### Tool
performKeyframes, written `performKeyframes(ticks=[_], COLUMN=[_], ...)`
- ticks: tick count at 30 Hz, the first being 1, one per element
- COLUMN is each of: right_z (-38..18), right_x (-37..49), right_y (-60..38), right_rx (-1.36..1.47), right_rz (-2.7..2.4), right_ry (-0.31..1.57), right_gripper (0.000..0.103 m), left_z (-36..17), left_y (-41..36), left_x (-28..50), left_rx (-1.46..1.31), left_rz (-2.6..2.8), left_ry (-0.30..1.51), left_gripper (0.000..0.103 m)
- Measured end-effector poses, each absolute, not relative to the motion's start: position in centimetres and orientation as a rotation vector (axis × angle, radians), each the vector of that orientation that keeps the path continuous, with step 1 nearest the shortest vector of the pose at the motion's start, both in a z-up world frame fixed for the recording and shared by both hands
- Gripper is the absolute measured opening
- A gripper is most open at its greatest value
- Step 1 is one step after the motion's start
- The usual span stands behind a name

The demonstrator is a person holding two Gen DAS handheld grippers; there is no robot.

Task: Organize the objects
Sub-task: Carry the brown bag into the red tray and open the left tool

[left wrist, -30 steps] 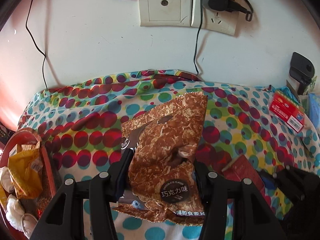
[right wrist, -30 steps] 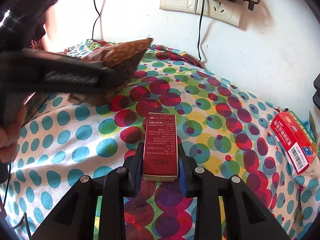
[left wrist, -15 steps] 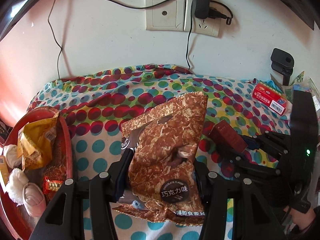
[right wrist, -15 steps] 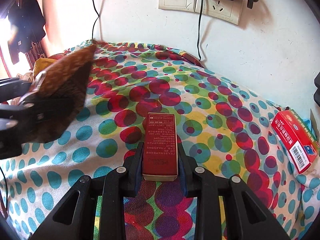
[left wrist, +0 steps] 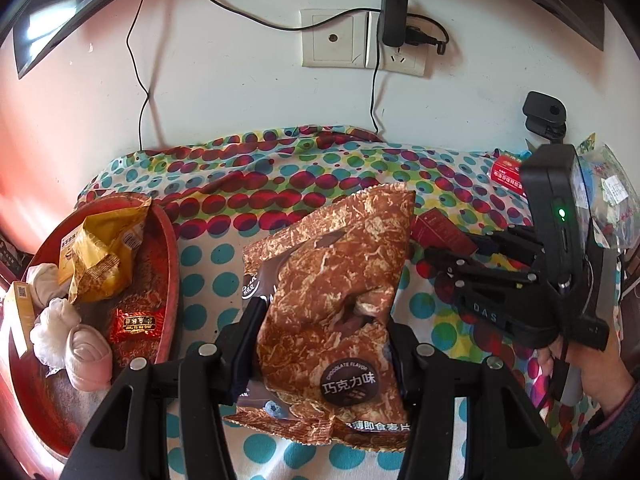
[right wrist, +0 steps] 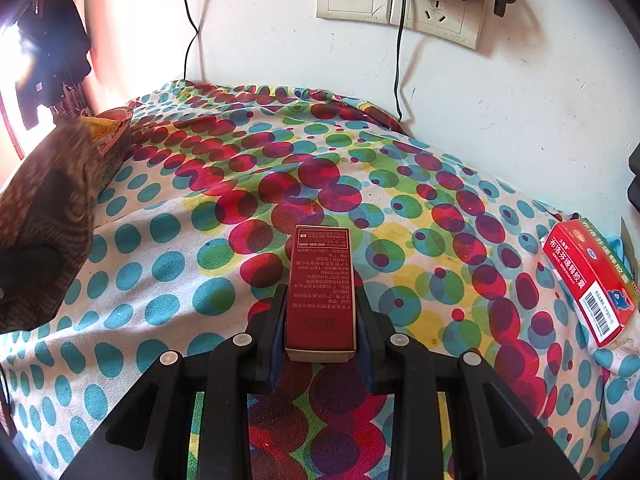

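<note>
- The left gripper (left wrist: 324,320) is clamped on a brown snack bag (left wrist: 332,280) (chocolate flavour, by its label), held above the dotted cloth (left wrist: 208,264) just right of the red tray (left wrist: 170,256).
- In the tray: a yellow packet (left wrist: 100,256), a small red packet (left wrist: 136,322), white and pink rolled socks (left wrist: 68,332), and a box at its left edge.
- The right gripper (right wrist: 320,312) is closed on a dark red box (right wrist: 321,284), over the cloth's middle.
- A red medicine box (right wrist: 588,280) lies on the cloth's far right side.
</note>
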State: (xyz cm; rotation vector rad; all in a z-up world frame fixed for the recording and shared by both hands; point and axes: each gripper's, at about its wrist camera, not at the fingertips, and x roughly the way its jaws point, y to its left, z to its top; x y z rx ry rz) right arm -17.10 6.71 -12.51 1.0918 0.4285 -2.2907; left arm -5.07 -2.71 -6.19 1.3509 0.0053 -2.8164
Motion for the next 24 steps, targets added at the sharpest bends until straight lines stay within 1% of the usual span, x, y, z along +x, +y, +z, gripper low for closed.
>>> performKeyframes(ticks=[13, 24], right_z=[-12.5, -12.5], right_x=[-17.2, -17.2], right_y=[6.8, 6.7], right_rx=[1.091, 1.096], right_rz=[-2.292, -2.298], right_ry=[0.426, 0.425], right_gripper=[0.029, 0.028], left_z=[-5.5, -3.2], left_y=[-4.8, -11.4], left_x=[-2.3, -0.2], left_rx=[1.331, 1.225], left_rz=[-2.821, -2.763], left_ry=[0.051, 0.108], left_gripper=[0.053, 0.053])
